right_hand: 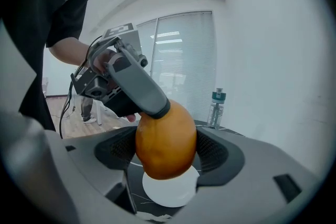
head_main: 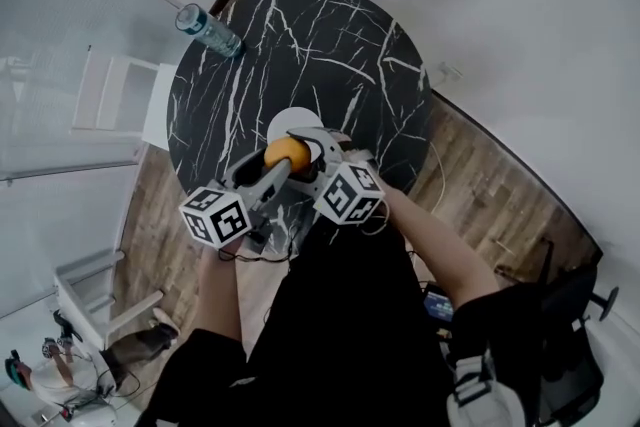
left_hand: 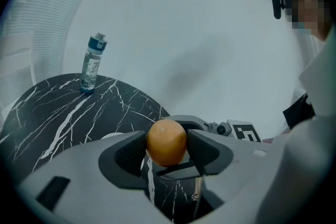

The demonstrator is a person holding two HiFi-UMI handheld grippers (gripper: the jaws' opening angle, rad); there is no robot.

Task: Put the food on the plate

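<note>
Shows the orange (head_main: pixel 286 153) at centre frame, aloft over the white plate (head_main: pixel 287 123). Grips it from two sides: right hand-held gripper (right_hand: pixel 167 152) clenched on its flanks, left hand-held gripper (left_hand: pixel 167 144) spread wide with both pads against it as well. Underneath, black marbled tabletop (head_main: pixel 300 45); toward upper left, bottle (head_main: pixel 208 30) upright near the rim.

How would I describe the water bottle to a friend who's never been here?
Find the round black table with white veins. At its far left edge stands a clear water bottle with a blue-grey cap, the only tall thing, apart from the white plate and orange.
</note>
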